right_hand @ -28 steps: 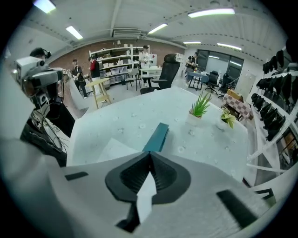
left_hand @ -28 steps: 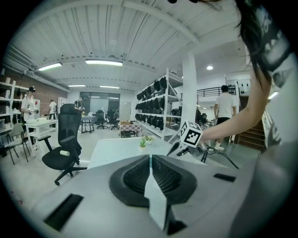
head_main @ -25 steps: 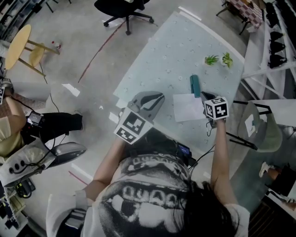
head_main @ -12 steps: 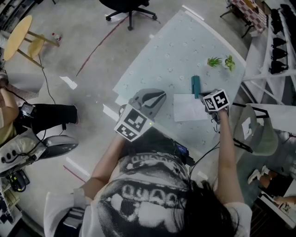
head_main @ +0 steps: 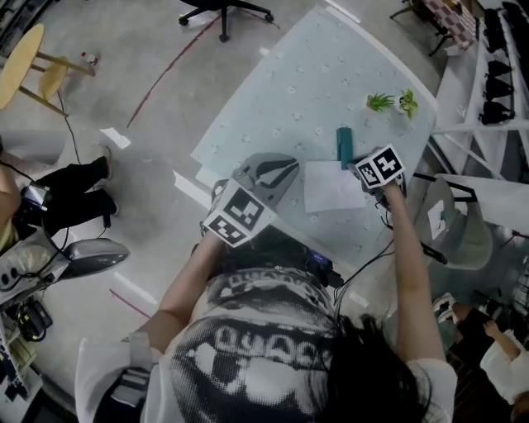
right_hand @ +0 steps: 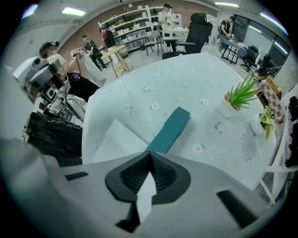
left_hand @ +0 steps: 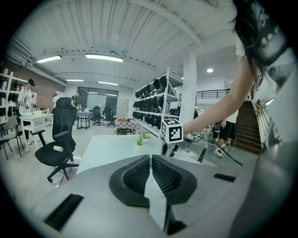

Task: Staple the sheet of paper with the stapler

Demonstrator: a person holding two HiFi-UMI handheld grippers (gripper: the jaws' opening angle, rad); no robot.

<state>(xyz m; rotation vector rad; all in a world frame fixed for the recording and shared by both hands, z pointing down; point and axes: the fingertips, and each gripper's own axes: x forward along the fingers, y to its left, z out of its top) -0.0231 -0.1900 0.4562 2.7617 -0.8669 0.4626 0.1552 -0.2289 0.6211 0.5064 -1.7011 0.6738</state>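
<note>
Counter [head_main: 308, 79]: a pale surface with a small flower print is seen, carrying the task items in its near-right part.

Sheet of paper [head_main: 331, 187]: a white sheet is laid flat on the counter near the near edge. In the right gripper view it [right_hand: 117, 138] is seen to the left of the jaws.

Stapler [head_main: 343, 147]: a teal stapler is laid flat on the counter at the far edge of the sheet, near its right corner. In the right gripper view it [right_hand: 170, 130] is seen straight beyond the jaw tips, long axis pointing away. Contact with the jaws cannot be determined.

Left gripper [head_main: 283, 168]: it is held above the near edge of the counter, just left of the sheet. In the left gripper view [left_hand: 150, 161] the jaws are pressed together and nothing is held between them.

Right gripper [head_main: 360, 171]: it is held at the right edge of the sheet, just beside the near end of the stapler. In the right gripper view [right_hand: 149, 156] the jaws are closed on each other and are empty.

Potted plants [head_main: 378, 103]: two small green plants are placed side by side near the far-right counter edge, well apart from the stapler.

Office chair [head_main: 223, 8]: a black swivel chair is seen on the floor beyond the counter.

Stool [head_main: 25, 68]: a yellow stool is seen on the floor at far left.
</note>
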